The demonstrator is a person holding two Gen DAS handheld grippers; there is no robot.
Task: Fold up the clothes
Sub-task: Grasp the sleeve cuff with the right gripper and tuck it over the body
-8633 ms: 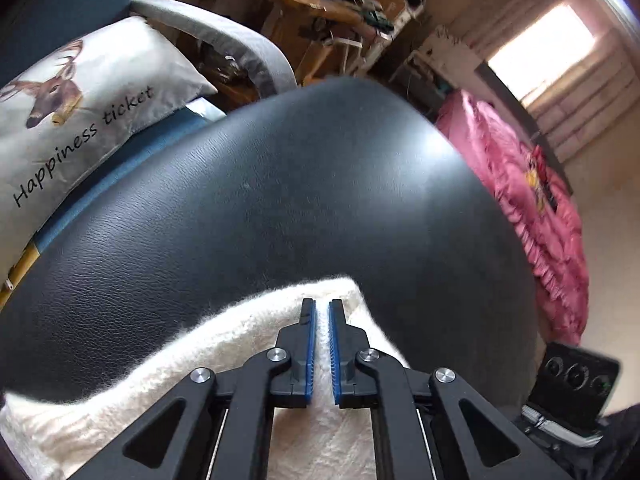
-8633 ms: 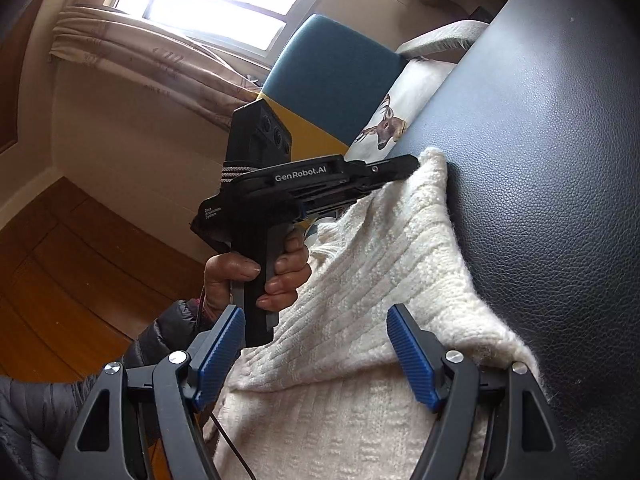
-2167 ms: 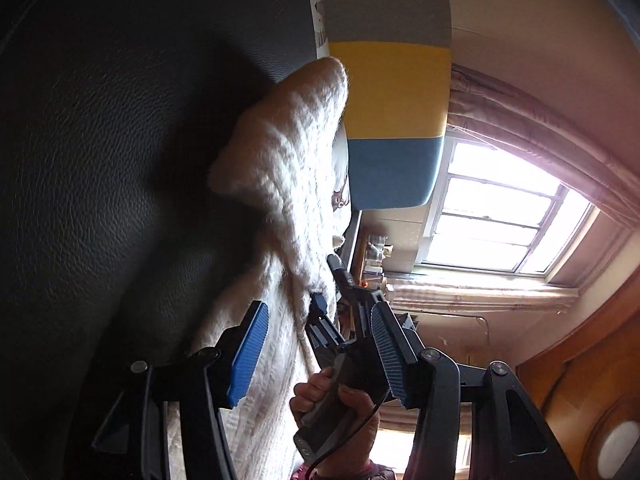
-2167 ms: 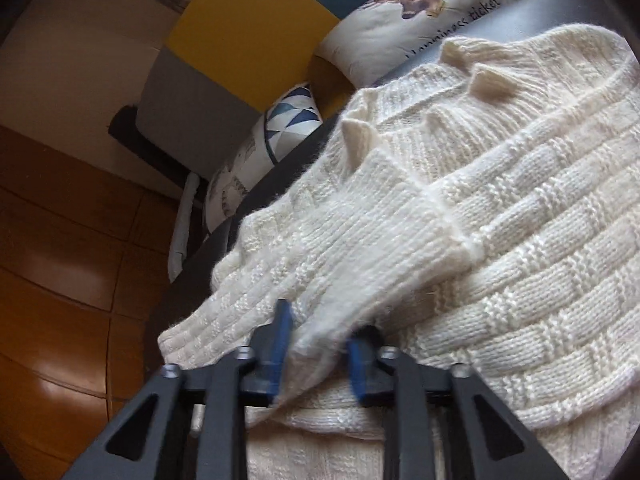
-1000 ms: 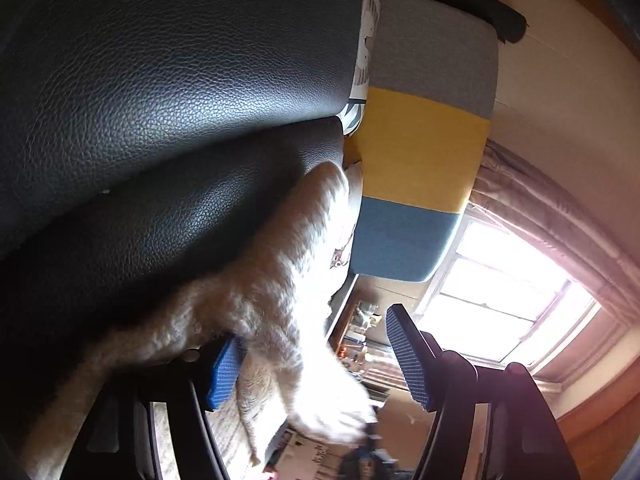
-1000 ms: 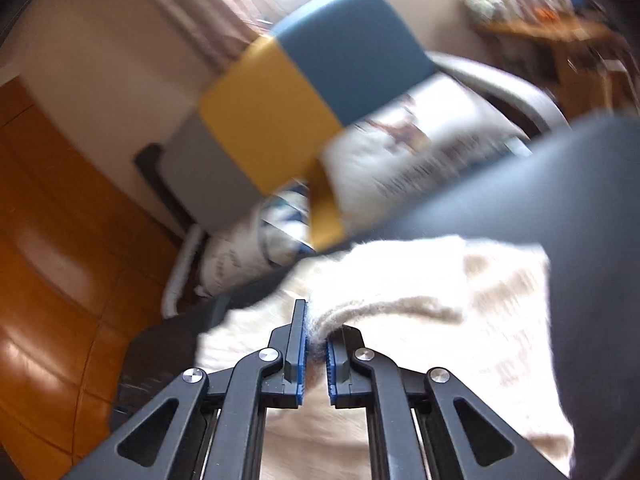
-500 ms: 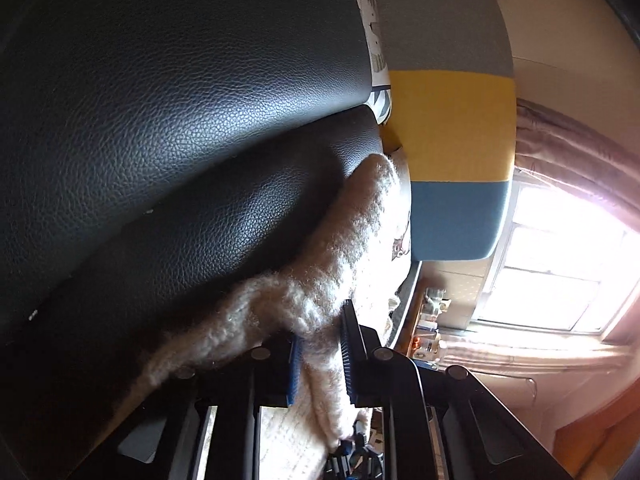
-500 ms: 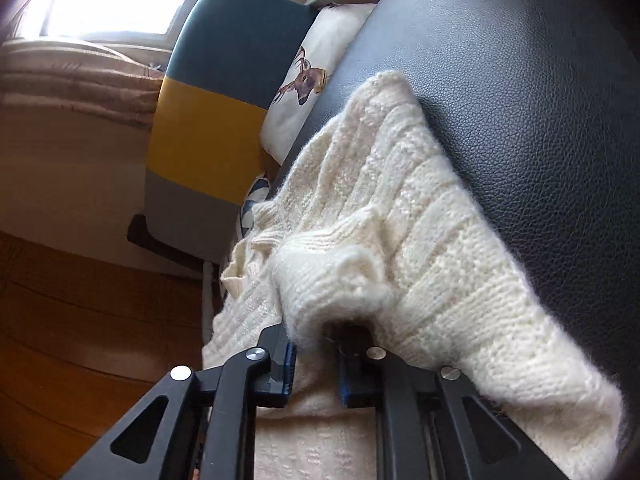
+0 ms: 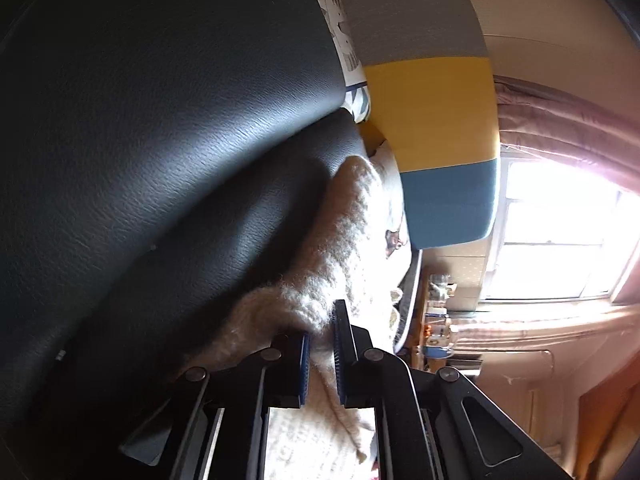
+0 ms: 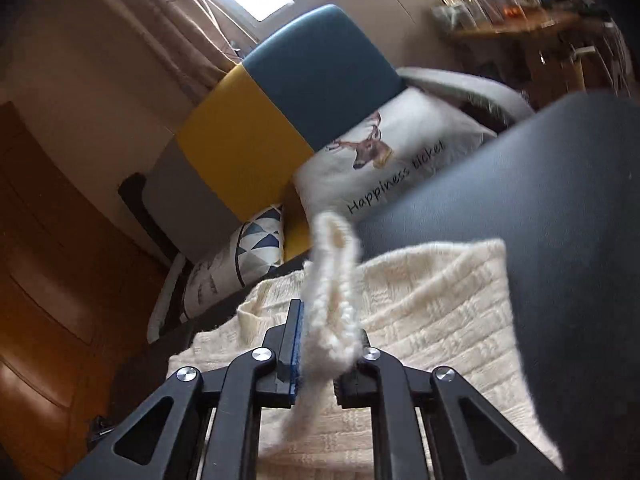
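Cream ribbed-knit sweater (image 10: 432,304); black leather surface (image 10: 540,200); chair back (image 10: 280,120) teal, yellow, grey bands; blue finger pads (image 9: 305,364).

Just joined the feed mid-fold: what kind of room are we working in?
Most likely a home living room. An armchair in blue, yellow and grey holds a deer cushion, a curtained window sits behind it, and the sweater lies on a black leather seat.

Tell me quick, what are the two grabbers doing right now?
Left gripper: shut, pinching an edge of the cream knitted sweater.
Right gripper: shut on another bunched, lifted part of the same sweater.
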